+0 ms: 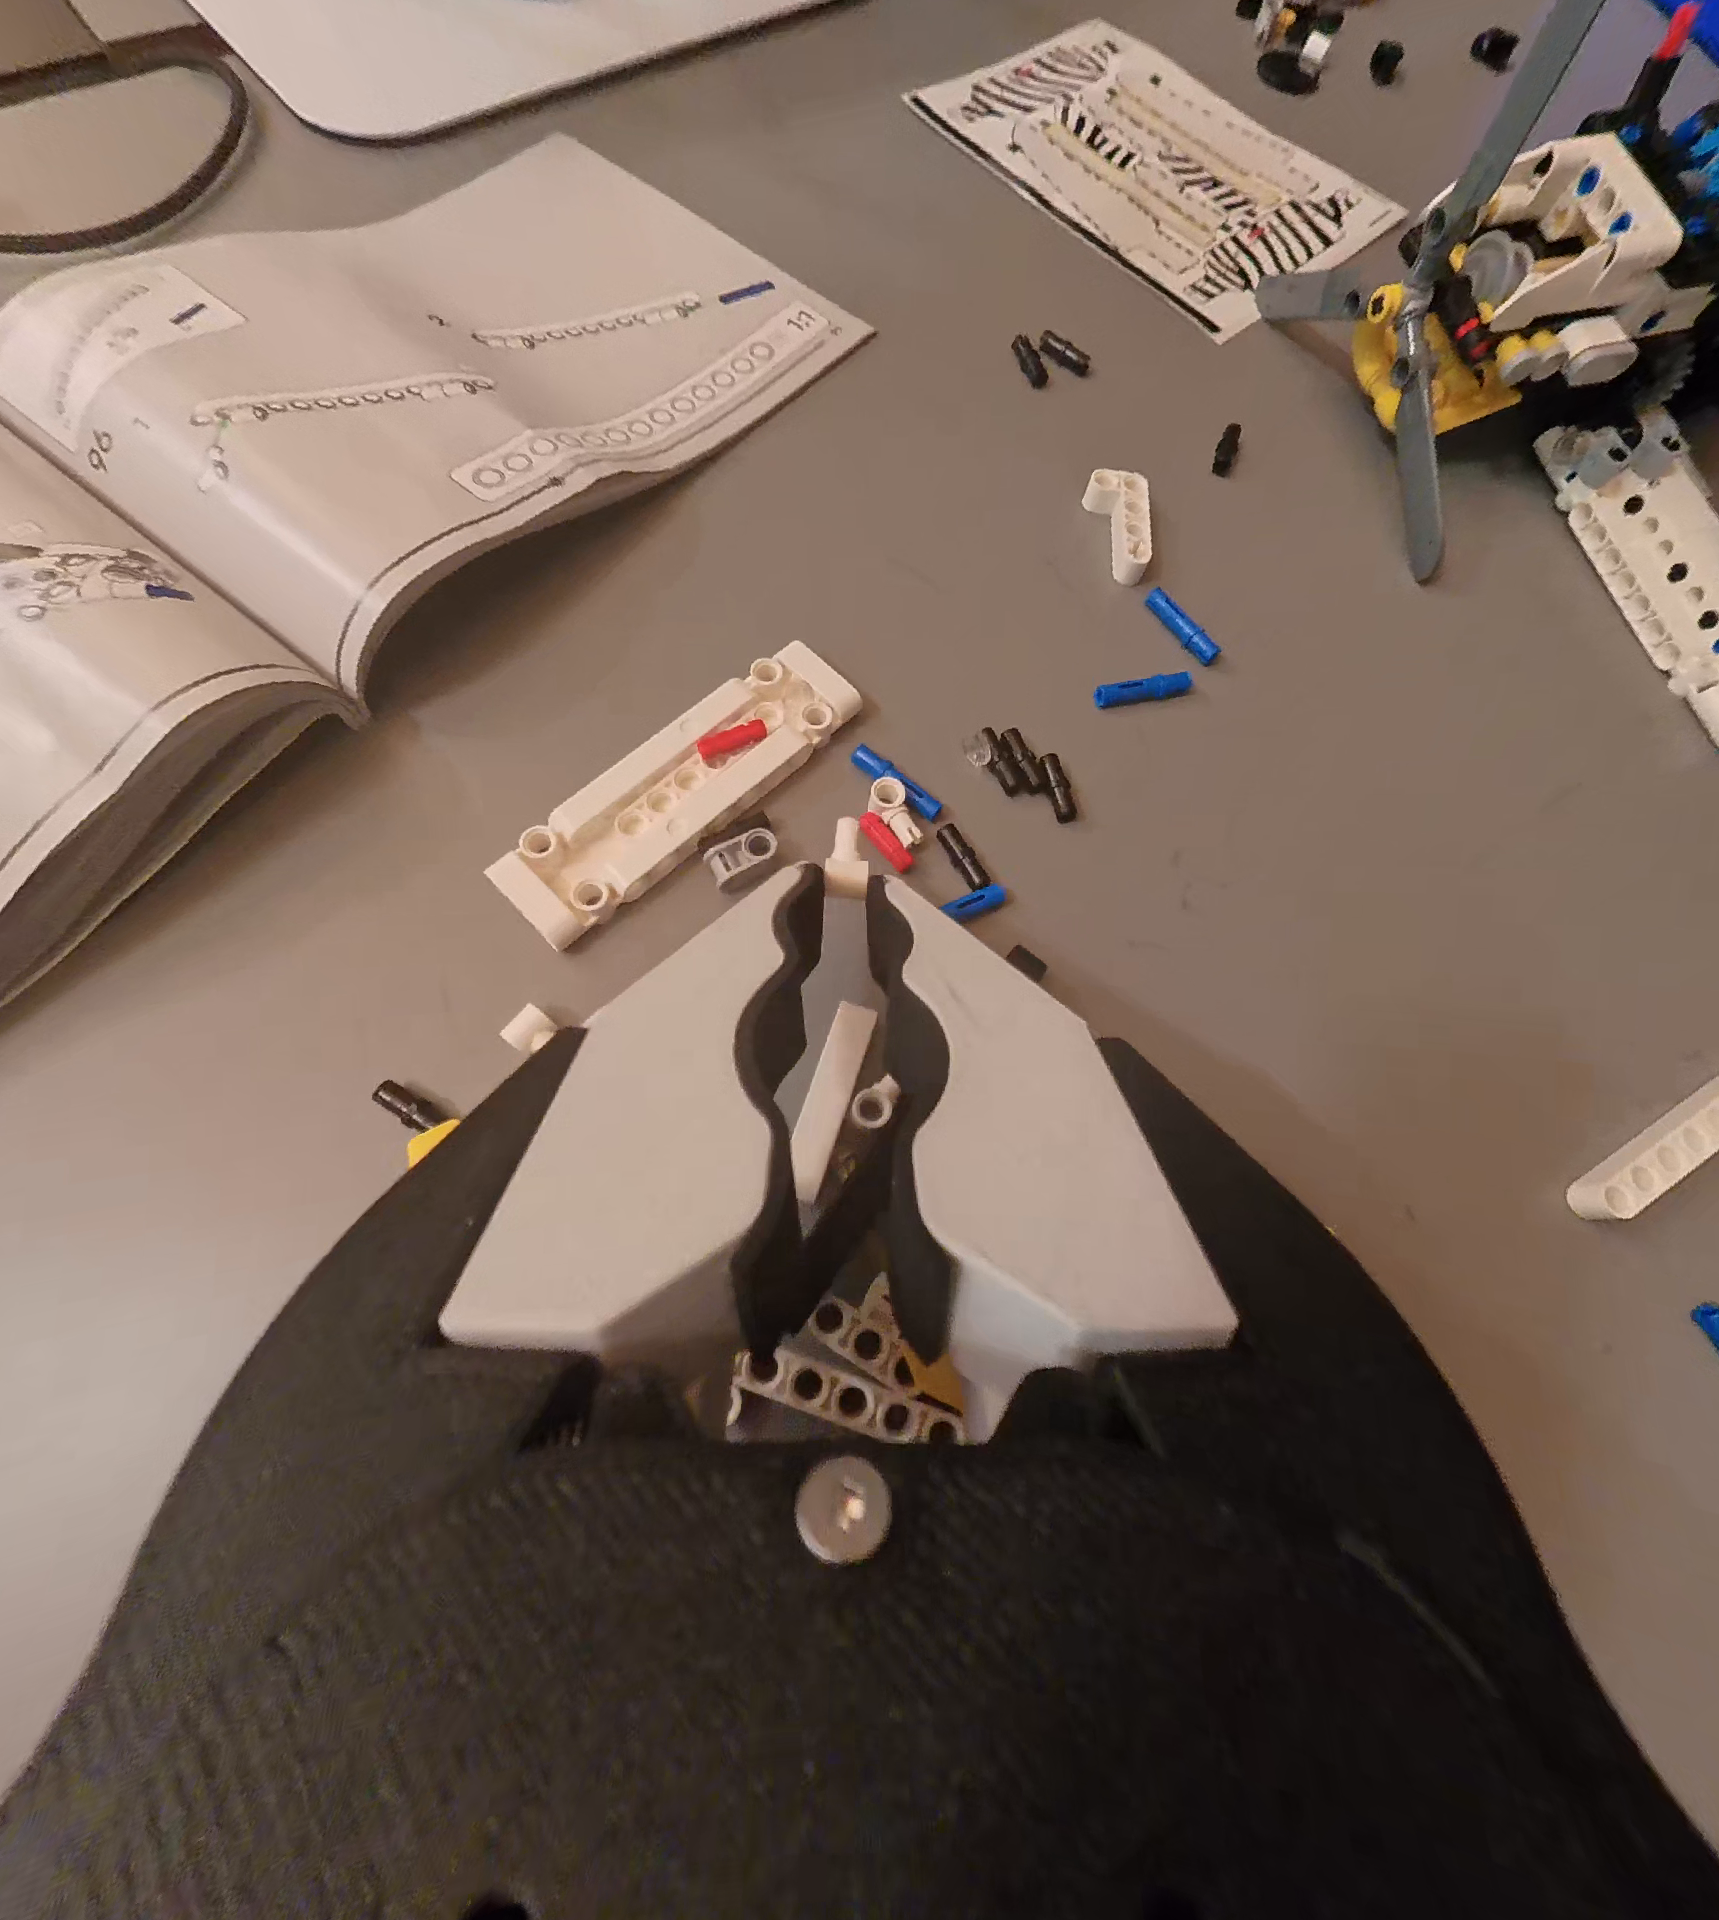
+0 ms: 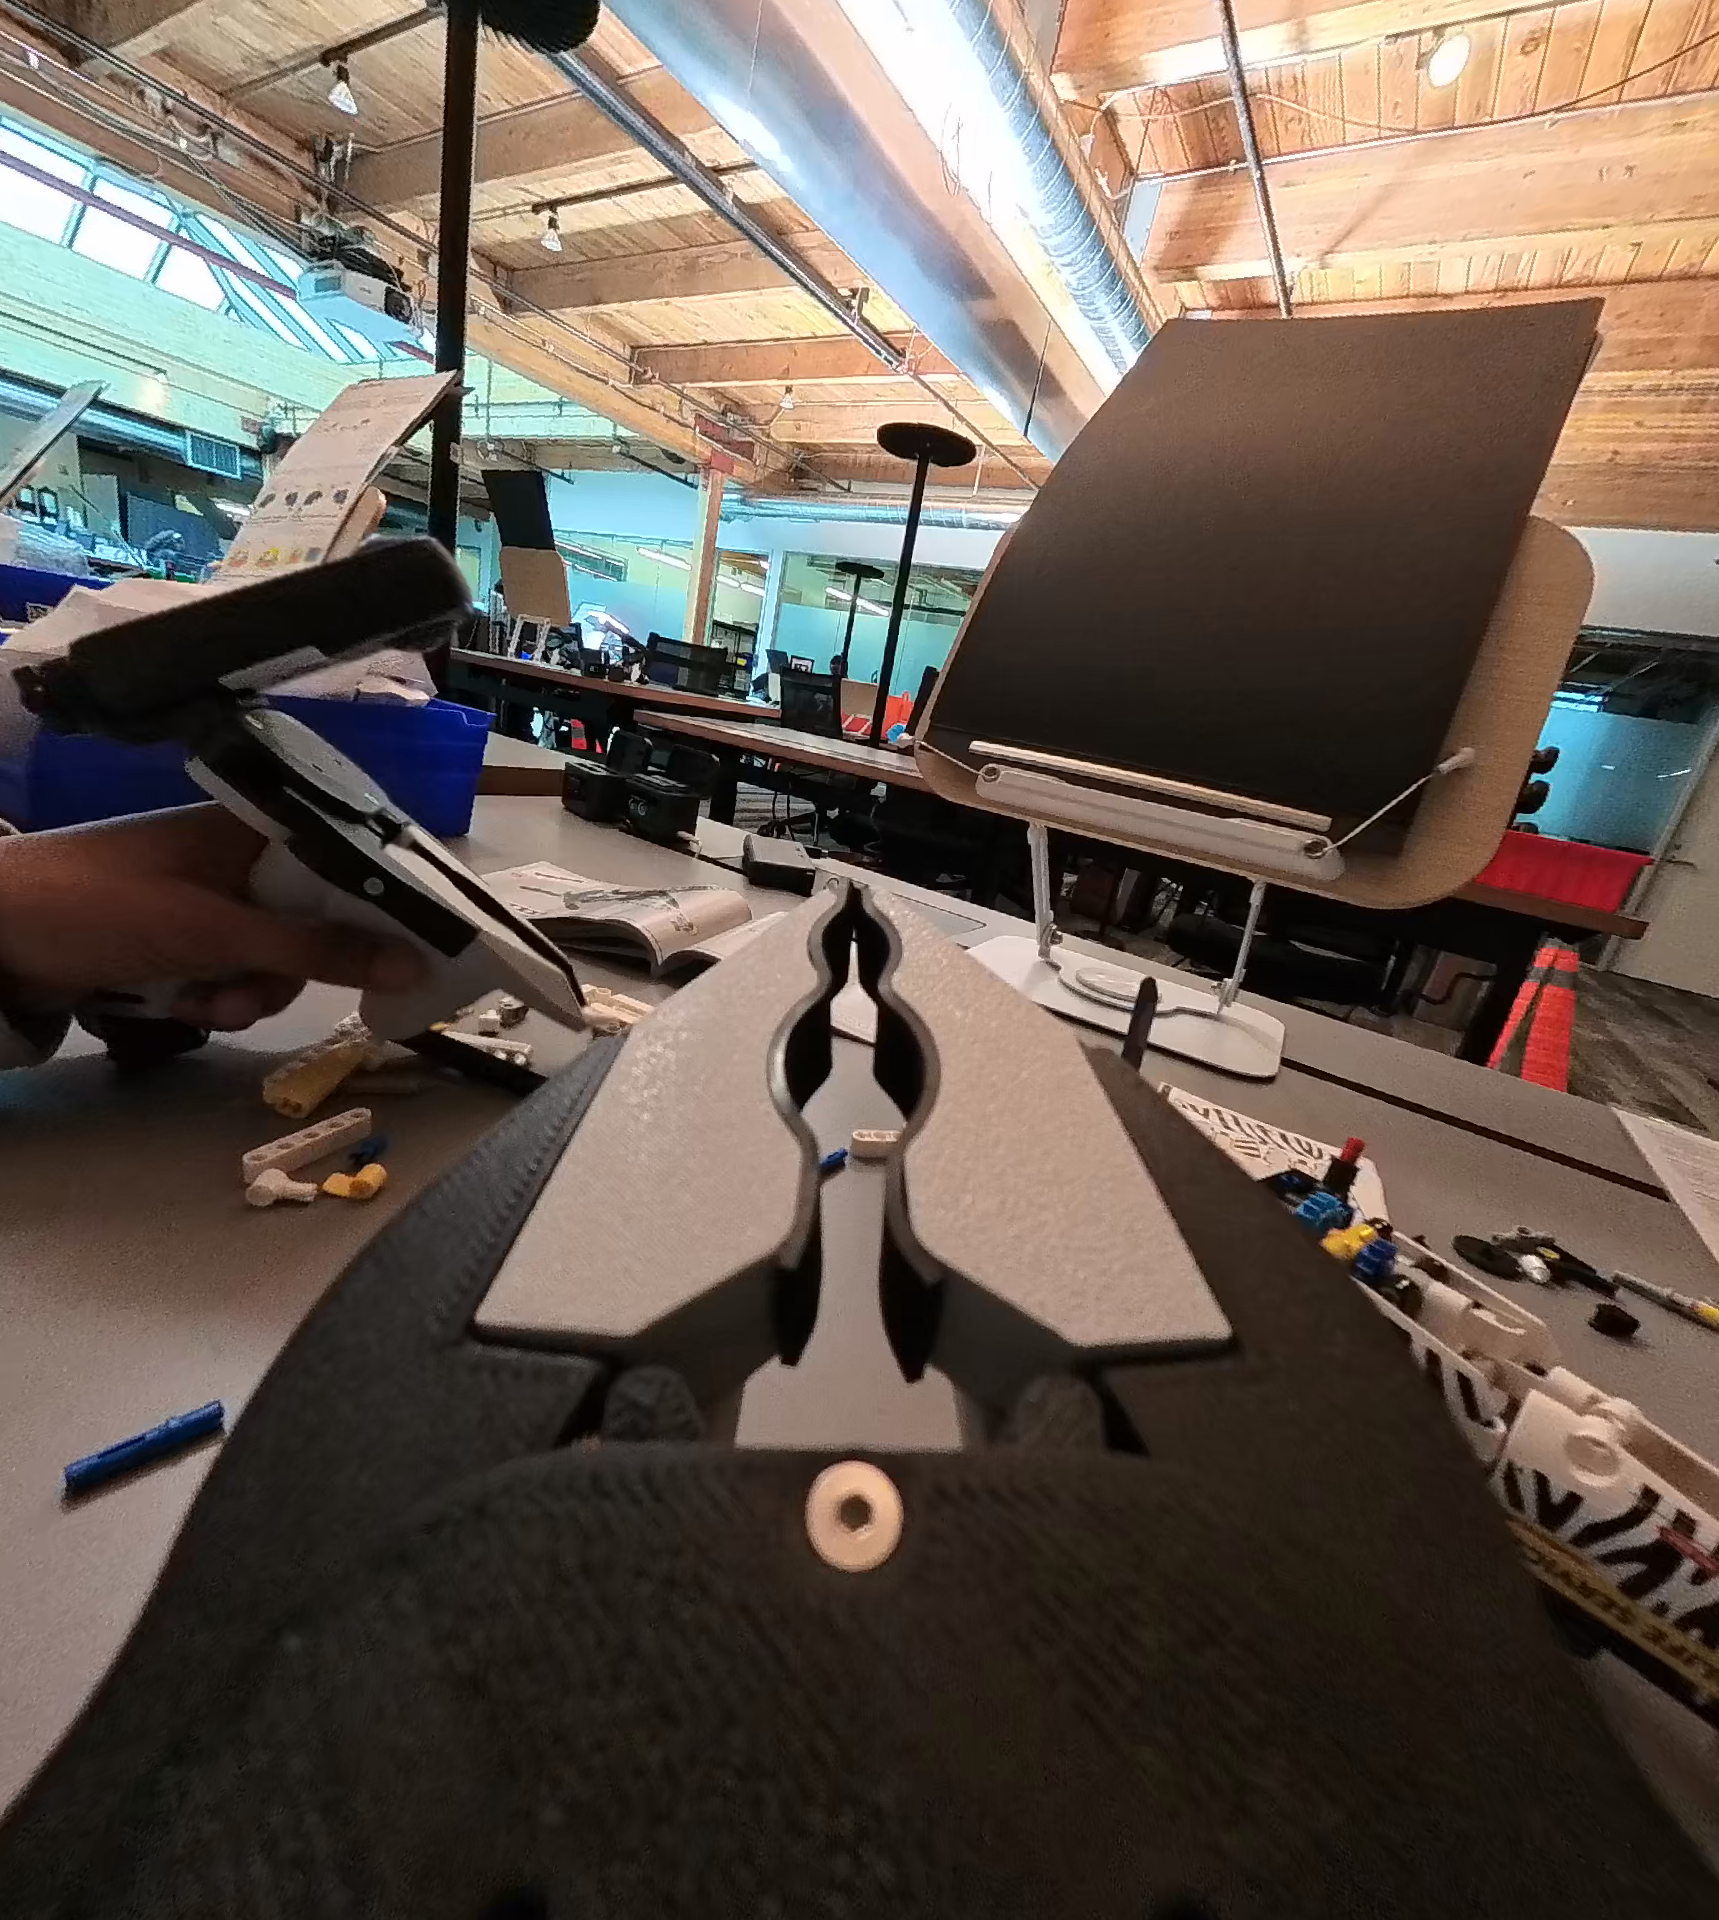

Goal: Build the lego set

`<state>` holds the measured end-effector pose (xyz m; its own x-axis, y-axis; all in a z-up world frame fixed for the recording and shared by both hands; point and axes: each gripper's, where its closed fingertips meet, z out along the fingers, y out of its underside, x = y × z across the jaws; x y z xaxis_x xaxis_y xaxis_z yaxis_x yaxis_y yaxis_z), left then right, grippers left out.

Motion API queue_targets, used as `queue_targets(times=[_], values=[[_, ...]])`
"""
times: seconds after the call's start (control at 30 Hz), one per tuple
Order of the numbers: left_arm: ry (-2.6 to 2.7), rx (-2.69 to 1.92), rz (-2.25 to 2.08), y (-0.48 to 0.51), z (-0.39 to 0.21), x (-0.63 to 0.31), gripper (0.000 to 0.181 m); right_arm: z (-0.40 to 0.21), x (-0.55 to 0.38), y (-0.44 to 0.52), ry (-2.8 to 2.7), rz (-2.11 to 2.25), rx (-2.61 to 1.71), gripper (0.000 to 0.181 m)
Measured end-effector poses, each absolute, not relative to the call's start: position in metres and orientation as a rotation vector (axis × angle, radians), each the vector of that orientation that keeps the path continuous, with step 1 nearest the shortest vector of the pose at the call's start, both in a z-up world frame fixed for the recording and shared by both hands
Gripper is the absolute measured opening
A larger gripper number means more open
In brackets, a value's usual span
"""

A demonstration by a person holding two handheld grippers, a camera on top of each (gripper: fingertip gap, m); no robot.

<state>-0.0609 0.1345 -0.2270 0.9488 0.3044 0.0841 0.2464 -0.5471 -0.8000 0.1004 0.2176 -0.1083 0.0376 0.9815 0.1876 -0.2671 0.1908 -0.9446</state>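
Note:
My left gripper points down at the grey table, its tips closed on a small white peg among loose pins. Through the gap between its fingers I see a white beam and a white holed beam lying beneath. In the right wrist view a hand holds the left gripper, tip down among white parts. My right gripper is shut and empty, held level above the table. The part-built model, with grey propeller blades, stands far right; its zebra-striped body also shows in the right wrist view.
An open instruction booklet lies left, a sticker sheet at the back. A white panel holds a red pin. Blue pins, black pins, a long white beam are scattered. A book stand and blue bin stand behind. Tip to tip, the grippers are about 20 centimeters apart.

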Motion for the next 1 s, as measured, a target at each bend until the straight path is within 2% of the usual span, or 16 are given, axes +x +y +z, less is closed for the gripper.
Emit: queue_targets(times=[0.33,0.5,0.63,0.7,0.77,0.9,1.0], values=[[-0.335,-2.067,-0.025,0.138,-0.21,-0.048,0.007,-0.109,0.099,0.214,-1.102,1.157,-0.857,0.0],[-0.313,-1.799,-0.444,0.153,-0.161,0.007,0.006,-0.113,0.096,0.194,-1.186,1.124,-0.772,0.0],[-0.182,-1.767,-0.636,0.162,-0.148,0.066,0.006,-0.124,0.088,0.177,-1.284,0.984,-0.693,0.0],[-0.174,-1.729,-0.778,0.164,-0.14,0.085,0.006,-0.132,0.088,0.162,-1.346,0.909,-0.608,0.014],[-0.19,-1.707,-0.851,0.164,-0.138,0.091,0.006,-0.139,0.087,0.156,-1.384,0.83,-0.556,0.014],[-0.197,-1.782,-0.802,0.166,-0.152,0.091,0.006,-0.145,0.086,0.152,-1.412,0.73,-0.513,0.03],[-0.176,-1.807,-0.817,0.167,-0.154,0.099,0.007,-0.15,0.084,0.152,-1.421,0.64,-0.485,0.034]])
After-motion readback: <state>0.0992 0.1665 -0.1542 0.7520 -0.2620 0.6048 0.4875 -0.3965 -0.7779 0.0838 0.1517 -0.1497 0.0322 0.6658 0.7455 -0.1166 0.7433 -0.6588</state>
